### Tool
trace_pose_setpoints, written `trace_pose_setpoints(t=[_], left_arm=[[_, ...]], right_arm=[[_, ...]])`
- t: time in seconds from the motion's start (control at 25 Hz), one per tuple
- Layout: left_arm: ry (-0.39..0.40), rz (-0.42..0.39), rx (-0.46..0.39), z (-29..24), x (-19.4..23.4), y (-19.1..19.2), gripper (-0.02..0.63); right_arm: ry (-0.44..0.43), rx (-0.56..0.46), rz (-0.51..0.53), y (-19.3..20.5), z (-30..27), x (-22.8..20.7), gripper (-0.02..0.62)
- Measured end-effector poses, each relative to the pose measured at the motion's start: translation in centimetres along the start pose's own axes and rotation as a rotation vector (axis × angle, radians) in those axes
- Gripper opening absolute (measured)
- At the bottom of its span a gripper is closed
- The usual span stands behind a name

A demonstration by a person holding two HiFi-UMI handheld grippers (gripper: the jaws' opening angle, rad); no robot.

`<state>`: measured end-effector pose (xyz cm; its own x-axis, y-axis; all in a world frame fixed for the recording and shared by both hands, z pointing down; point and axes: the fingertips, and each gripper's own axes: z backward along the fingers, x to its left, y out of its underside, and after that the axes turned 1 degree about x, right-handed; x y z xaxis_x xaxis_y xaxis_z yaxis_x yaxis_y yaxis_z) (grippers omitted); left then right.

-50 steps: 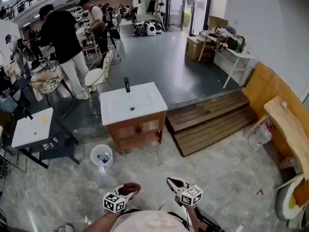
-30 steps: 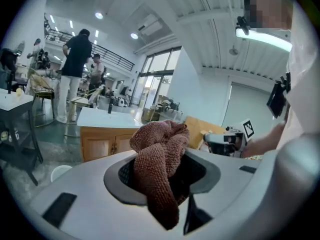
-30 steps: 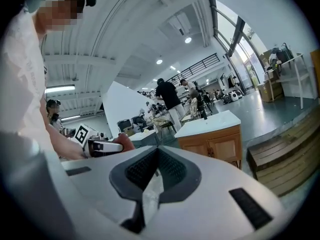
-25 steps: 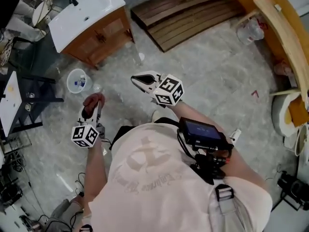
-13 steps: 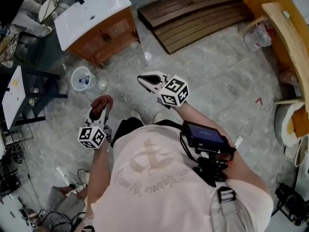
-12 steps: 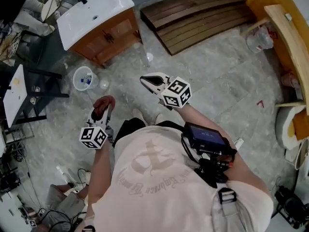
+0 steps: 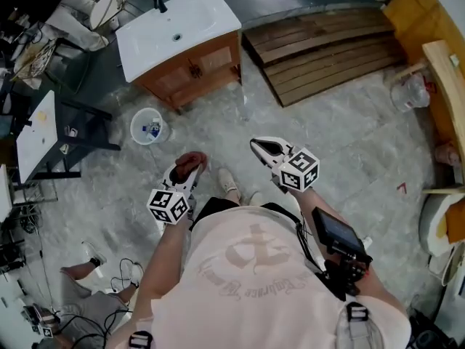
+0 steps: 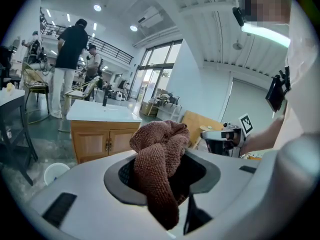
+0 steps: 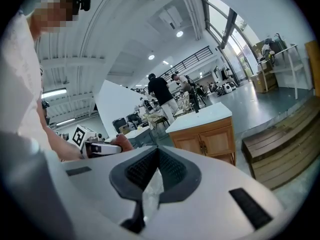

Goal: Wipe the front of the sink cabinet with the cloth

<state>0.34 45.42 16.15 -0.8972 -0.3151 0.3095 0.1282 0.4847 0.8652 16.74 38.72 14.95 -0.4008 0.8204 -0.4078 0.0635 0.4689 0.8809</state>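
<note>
The wooden sink cabinet (image 7: pixel 192 67) with its white basin top (image 7: pixel 174 27) stands on the floor some way ahead of me. My left gripper (image 7: pixel 187 171) is shut on a bunched brown cloth (image 7: pixel 190 161), held in the air short of the cabinet. In the left gripper view the cloth (image 8: pixel 160 159) spills out of the jaws, with the cabinet doors (image 8: pixel 100 140) beyond it. My right gripper (image 7: pixel 265 149) is shut with nothing in it, level with the left one. The right gripper view shows the cabinet front (image 9: pixel 207 138) ahead.
A small white bin (image 7: pixel 149 128) sits on the floor left of the cabinet. A wooden pallet (image 7: pixel 327 46) lies to its right. A white-topped black table (image 7: pixel 36 133) stands at left. A water bottle (image 7: pixel 409 93) and wooden bench (image 7: pixel 447 71) are at right. People (image 8: pixel 67 59) stand behind the cabinet.
The head view has tipped from looking forward to looking steeply down. The cabinet has shifted right and closer in view. Both grippers stay shut, the left still on the cloth.
</note>
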Motion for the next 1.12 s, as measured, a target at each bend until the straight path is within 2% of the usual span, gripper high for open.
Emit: trace_pose_setpoints(t=[0.2, 0.4, 0.56, 0.76, 0.92, 1.12], left_arm=[[0.050, -0.006, 0.029, -2.1, 2.5, -1.0, 0.173], [0.070, -0.015, 0.033, -3.3, 5.9, -2.5, 0.173], [0.081, 0.008, 0.045, -3.7, 8.0, -2.8, 0.173], [0.095, -0.006, 0.081, -4.7, 10.7, -3.1, 0.173], [0.085, 0.000, 0.086, -5.2, 12.9, -4.0, 0.173], [0.051, -0.003, 0.116, -7.0, 15.5, -4.1, 0.173]], right_arm=[[0.038, 0.003, -0.011, -1.0, -2.5, -1.2, 0.012], [0.058, 0.016, -0.002, -2.5, -6.0, -2.5, 0.012], [0.085, 0.029, 0.001, -3.5, -8.5, -2.9, 0.012], [0.130, 0.032, -0.032, -3.9, -11.2, -4.1, 0.012], [0.139, 0.027, -0.051, -4.5, -13.4, -5.6, 0.012], [0.105, 0.031, -0.054, -5.7, -16.3, -7.6, 0.012]])
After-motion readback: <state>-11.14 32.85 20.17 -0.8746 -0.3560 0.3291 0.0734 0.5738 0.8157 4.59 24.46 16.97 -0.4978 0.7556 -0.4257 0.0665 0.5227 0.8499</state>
